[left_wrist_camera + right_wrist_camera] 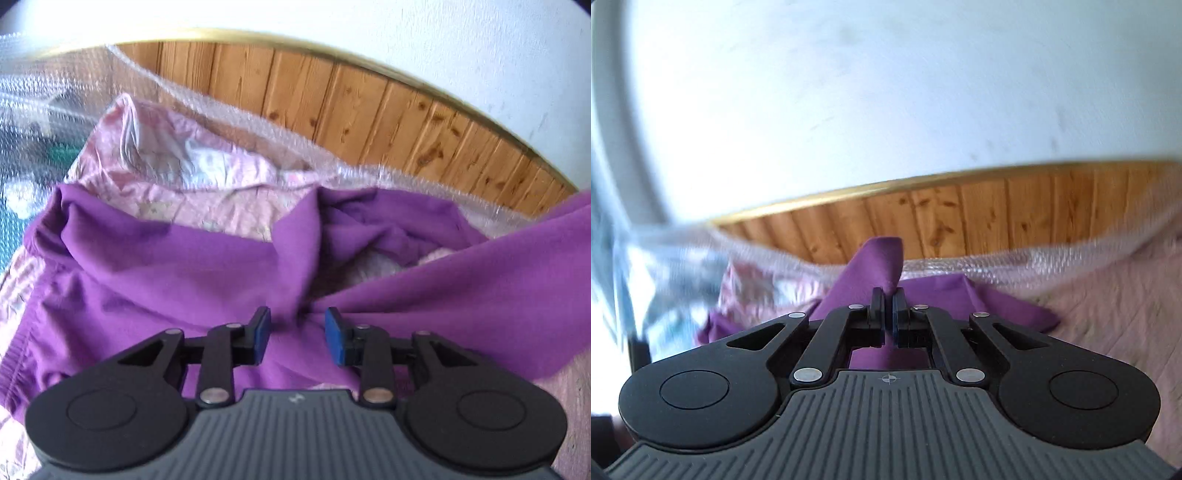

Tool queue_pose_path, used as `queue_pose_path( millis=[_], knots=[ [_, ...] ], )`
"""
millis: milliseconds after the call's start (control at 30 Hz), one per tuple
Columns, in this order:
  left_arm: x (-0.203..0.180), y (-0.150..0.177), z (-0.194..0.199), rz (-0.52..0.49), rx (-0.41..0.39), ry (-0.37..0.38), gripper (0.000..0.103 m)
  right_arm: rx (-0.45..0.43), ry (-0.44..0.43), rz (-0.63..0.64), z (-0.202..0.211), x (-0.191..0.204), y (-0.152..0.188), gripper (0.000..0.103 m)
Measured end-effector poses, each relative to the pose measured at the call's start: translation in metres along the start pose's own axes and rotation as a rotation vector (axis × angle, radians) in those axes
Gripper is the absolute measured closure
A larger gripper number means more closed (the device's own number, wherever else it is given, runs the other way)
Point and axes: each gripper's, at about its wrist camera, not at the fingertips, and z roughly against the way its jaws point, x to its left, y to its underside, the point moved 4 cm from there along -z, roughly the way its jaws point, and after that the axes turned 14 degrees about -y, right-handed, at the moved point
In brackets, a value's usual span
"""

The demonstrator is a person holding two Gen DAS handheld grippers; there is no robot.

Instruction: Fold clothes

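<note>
Matt purple cloth garment point(155, 280); knotty varnished wood panelling point(369, 110).

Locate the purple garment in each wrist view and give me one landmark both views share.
Left wrist: the purple garment spreads across the middle, rumpled on pink bedding, just beyond the open left tool.
Right wrist: it sits at centre, a lifted fold pinched in the shut right tool.
Shared landmark: the wood panelling under the white wall.
</note>
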Motion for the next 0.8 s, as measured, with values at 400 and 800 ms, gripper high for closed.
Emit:
queue_pose_path(
  millis=[400,800],
  knots=[
    [0.007,0.041,0.054,-0.092,0.004,-0.031,0.058,-0.007,0.229,-0.248,0.025,-0.107,0.068,0.049],
    [0.023,0.051,0.078,-0.024,0.041,-0.135,0.058,-0.092,0.226,-0.263,0.032,-0.147,0.03,0.101]
  ],
)
